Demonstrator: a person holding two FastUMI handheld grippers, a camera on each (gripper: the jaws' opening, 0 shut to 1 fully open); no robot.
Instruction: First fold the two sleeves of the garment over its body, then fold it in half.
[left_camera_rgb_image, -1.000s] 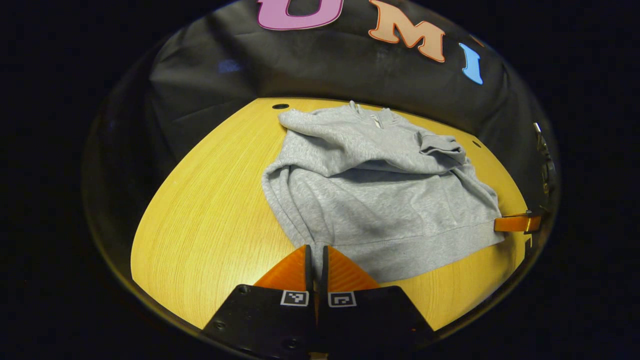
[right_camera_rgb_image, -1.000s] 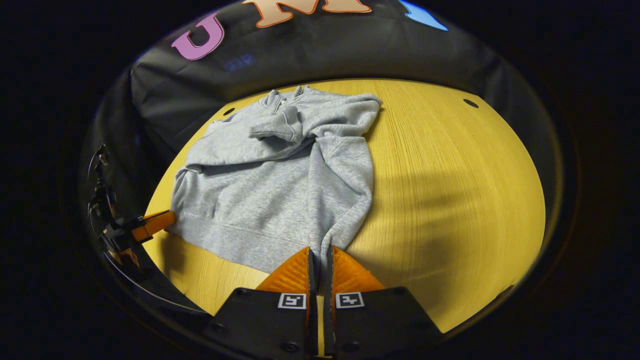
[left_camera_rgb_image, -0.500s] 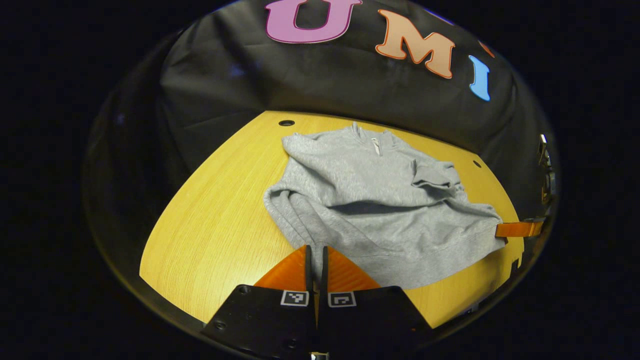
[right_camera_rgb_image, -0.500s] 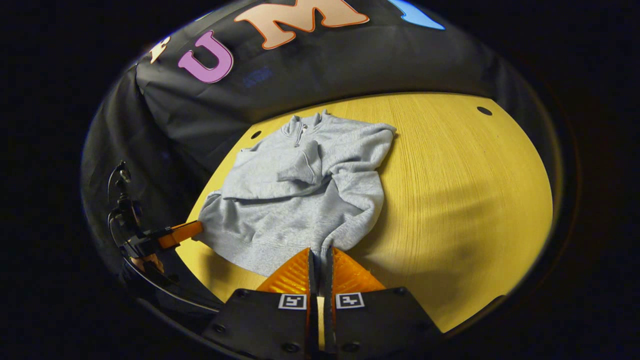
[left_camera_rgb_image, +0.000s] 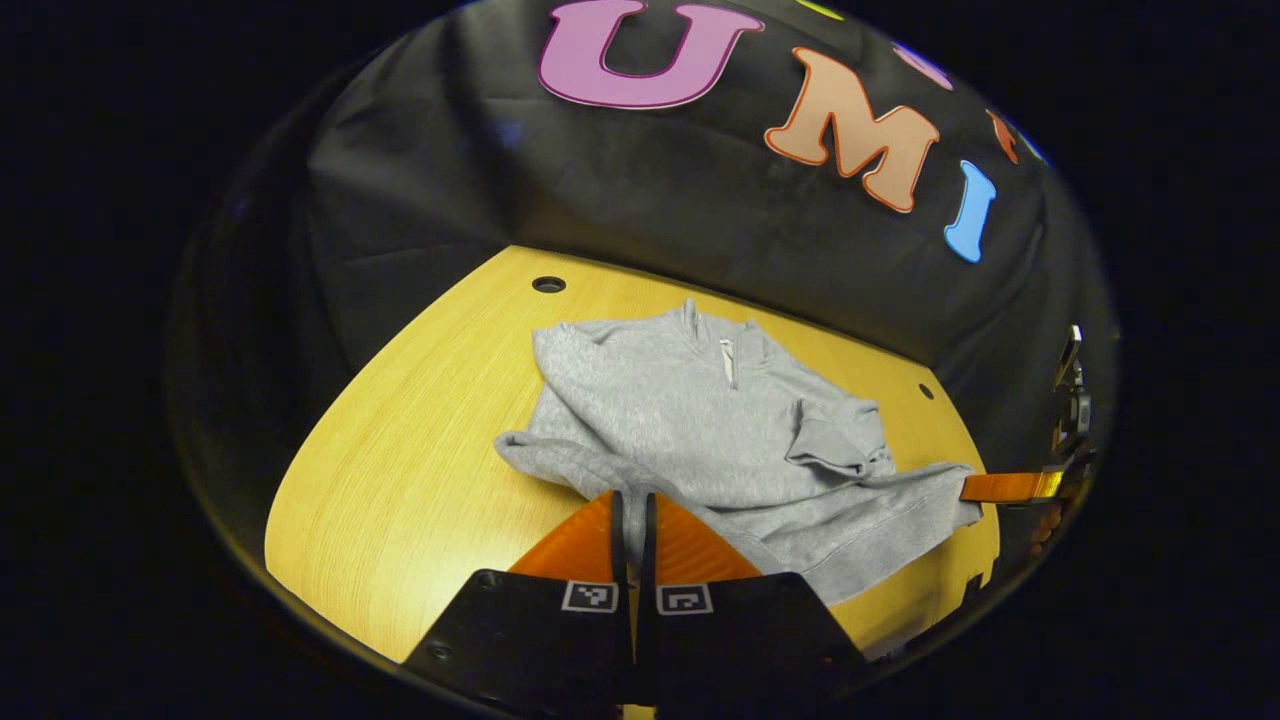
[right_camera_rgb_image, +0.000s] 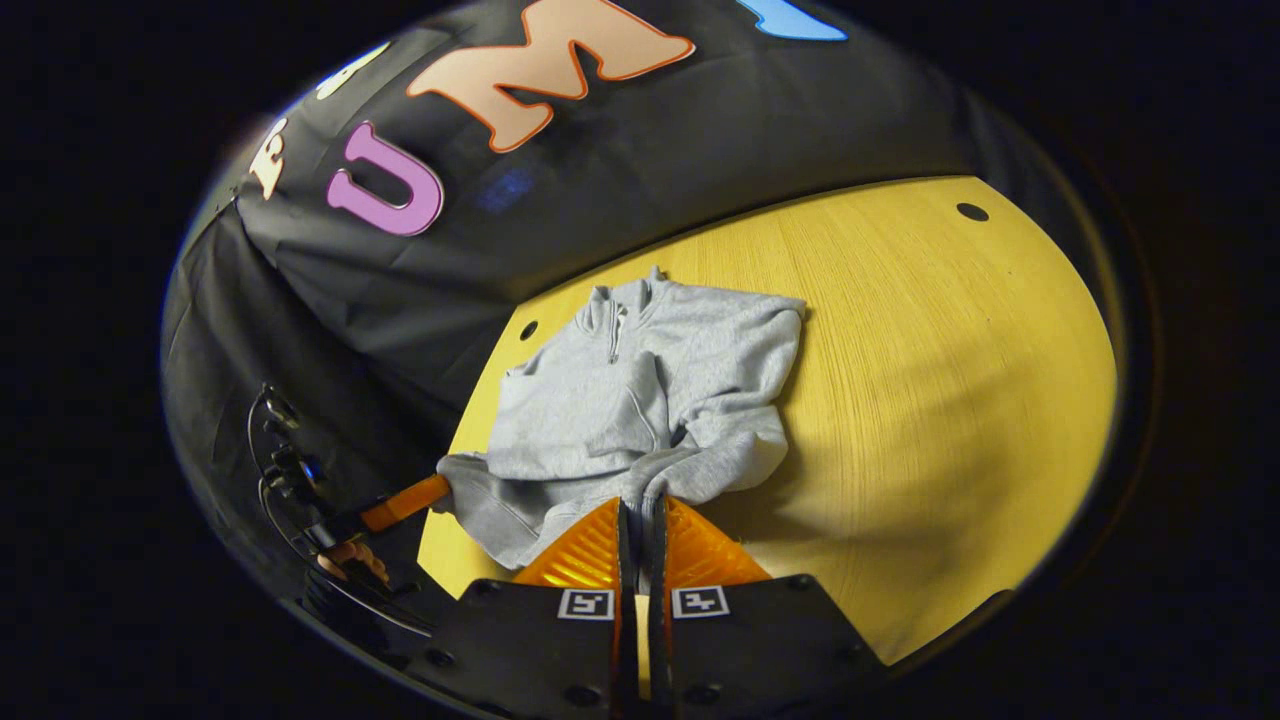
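1. Fabric of the grey garment (left_camera_rgb_image: 700, 420) lay on the yellow table (left_camera_rgb_image: 400, 440), collar toward the black wall, both sleeves folded over its body.
2. My left gripper (left_camera_rgb_image: 631, 505) had its fingers clamped together on one hem corner, raised off the table.
3. My right gripper (right_camera_rgb_image: 640, 510) pinched the other hem corner the same way, hem lifted between us.
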